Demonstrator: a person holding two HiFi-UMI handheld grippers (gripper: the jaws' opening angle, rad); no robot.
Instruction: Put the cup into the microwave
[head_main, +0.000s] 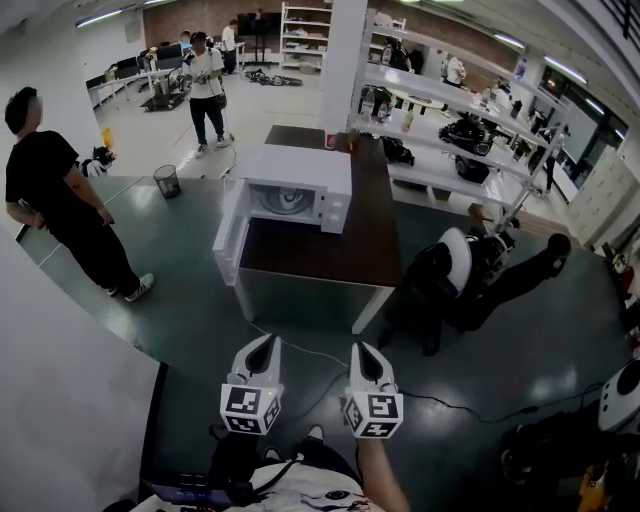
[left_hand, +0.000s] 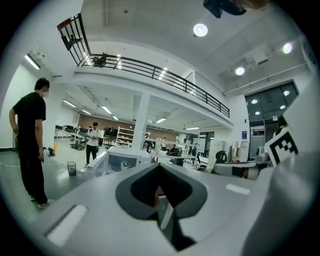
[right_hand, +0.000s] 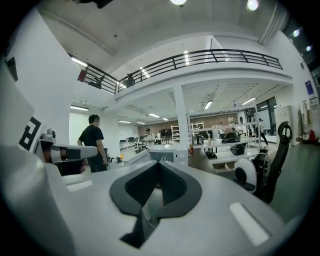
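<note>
Left tool (left_hand: 159, 166) partly hides microwave (left_hand: 122, 161).

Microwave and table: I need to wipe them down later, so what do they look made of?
Microwave: white casing, smooth and evenly coloured with a soft sheen, likely painted sheet metal, possibly plastic. Table: dark brown top with a faint reflection, probably wood-look laminate or veneer; its white legs are likely painted metal.
</note>
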